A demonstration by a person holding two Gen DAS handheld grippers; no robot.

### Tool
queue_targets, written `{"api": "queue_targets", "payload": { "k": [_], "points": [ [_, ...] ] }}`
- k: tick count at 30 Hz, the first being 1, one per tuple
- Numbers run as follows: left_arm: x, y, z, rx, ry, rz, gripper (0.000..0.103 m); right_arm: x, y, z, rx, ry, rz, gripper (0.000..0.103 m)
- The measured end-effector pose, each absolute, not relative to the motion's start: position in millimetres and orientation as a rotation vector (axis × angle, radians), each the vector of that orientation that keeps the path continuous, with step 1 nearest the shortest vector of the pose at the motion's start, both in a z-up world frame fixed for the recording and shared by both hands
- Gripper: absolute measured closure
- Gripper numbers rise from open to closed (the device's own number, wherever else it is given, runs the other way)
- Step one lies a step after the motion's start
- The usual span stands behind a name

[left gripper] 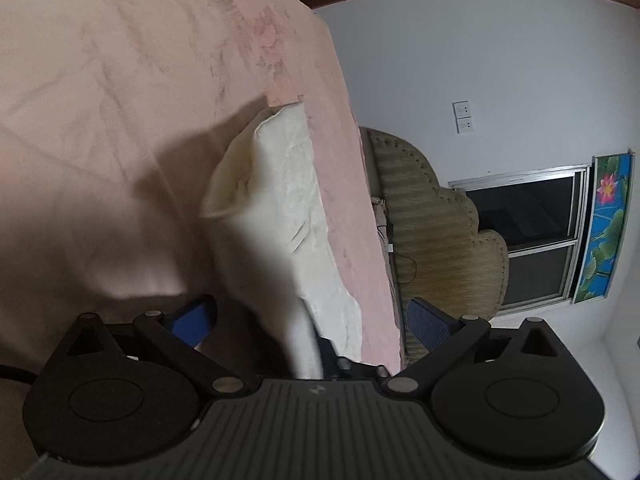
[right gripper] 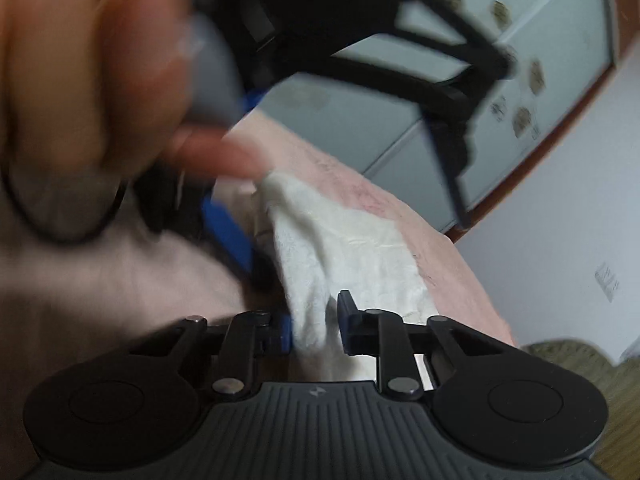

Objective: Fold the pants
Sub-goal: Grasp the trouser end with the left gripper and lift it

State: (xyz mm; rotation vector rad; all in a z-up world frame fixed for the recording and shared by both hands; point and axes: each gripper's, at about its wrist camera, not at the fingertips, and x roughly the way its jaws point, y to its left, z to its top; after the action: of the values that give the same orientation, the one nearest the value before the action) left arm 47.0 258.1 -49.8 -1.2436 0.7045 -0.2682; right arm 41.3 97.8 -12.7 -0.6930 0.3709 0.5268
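Note:
The white pants [left gripper: 280,216] lie in a long folded strip near the edge of the pink bed [left gripper: 120,100]. My left gripper [left gripper: 308,320] is open, its blue pads wide apart, with a blurred fold of the white cloth hanging between them. In the right wrist view the pants [right gripper: 352,240] run up from my right gripper [right gripper: 316,324], whose blue pads stand close on either side of a bunch of the cloth. The left gripper and the hand holding it [right gripper: 100,80] loom blurred just above and left of it.
A tan padded headboard [left gripper: 432,240] stands past the bed's edge. Behind it are a white wall, a dark window [left gripper: 532,232] and a blue floral curtain [left gripper: 604,232]. Pale tiled floor [right gripper: 360,120] shows beyond the bed in the right wrist view.

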Motion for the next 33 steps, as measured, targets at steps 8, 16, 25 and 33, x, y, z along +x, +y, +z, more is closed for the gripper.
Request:
{"api": "queue_targets", "payload": {
  "k": [8,16,25,33],
  "points": [
    [86,251,-45,-1.183,0.689,-0.271,0.002,70,43,30,-0.321,0.544,0.673,0.085],
    [95,232,-33,-0.942,0.710,-0.167,0.035,94,-13,39,-0.025,0.625,0.643,0.084],
    [76,219,-21,-0.751,0.663,-0.051,0.090,112,-29,1,-0.030,0.752,0.566,0.083],
    [38,121,55,-0.249,0.400,-0.118,0.090,111,-57,22,0.015,0.639,0.484,0.083]
  ]
}}
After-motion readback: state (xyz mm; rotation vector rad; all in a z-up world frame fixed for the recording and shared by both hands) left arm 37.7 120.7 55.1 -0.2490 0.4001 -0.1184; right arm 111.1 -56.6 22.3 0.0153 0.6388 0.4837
